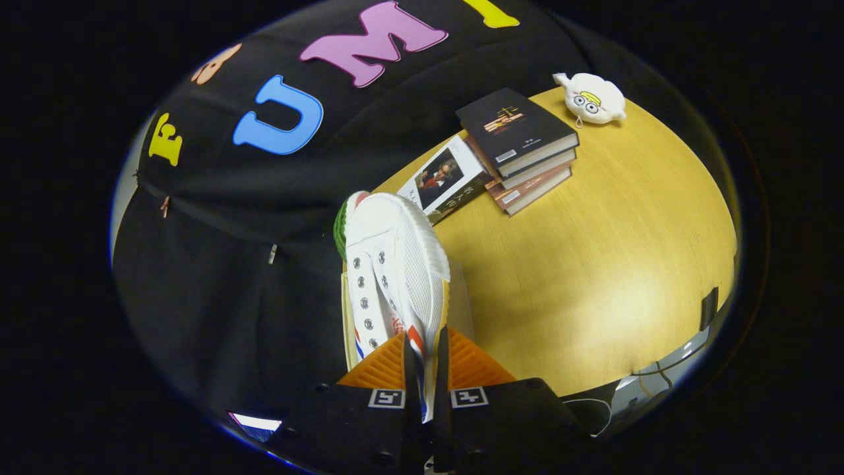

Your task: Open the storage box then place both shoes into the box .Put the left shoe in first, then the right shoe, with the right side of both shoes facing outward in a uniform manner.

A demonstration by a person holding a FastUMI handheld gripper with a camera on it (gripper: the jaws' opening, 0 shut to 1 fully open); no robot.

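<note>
A white canvas shoe (393, 264) with metal eyelets, a green sole edge and red and blue side stripes is pinched by its side wall between my fingers. My gripper (425, 369) is shut on it and holds it tilted, toe pointing away from me. Just under and behind the shoe a pale box wall (347, 316) shows beside its laces. The rest of the box and any second shoe are hidden by the held shoe.
The yellow wooden table (593, 264) spreads beyond and right of the fingers. A stack of books (521, 148) and a loose book (443, 179) lie past the shoe's toe. A white plush toy (593, 97) sits at the far table edge. Black cloth wall stands left.
</note>
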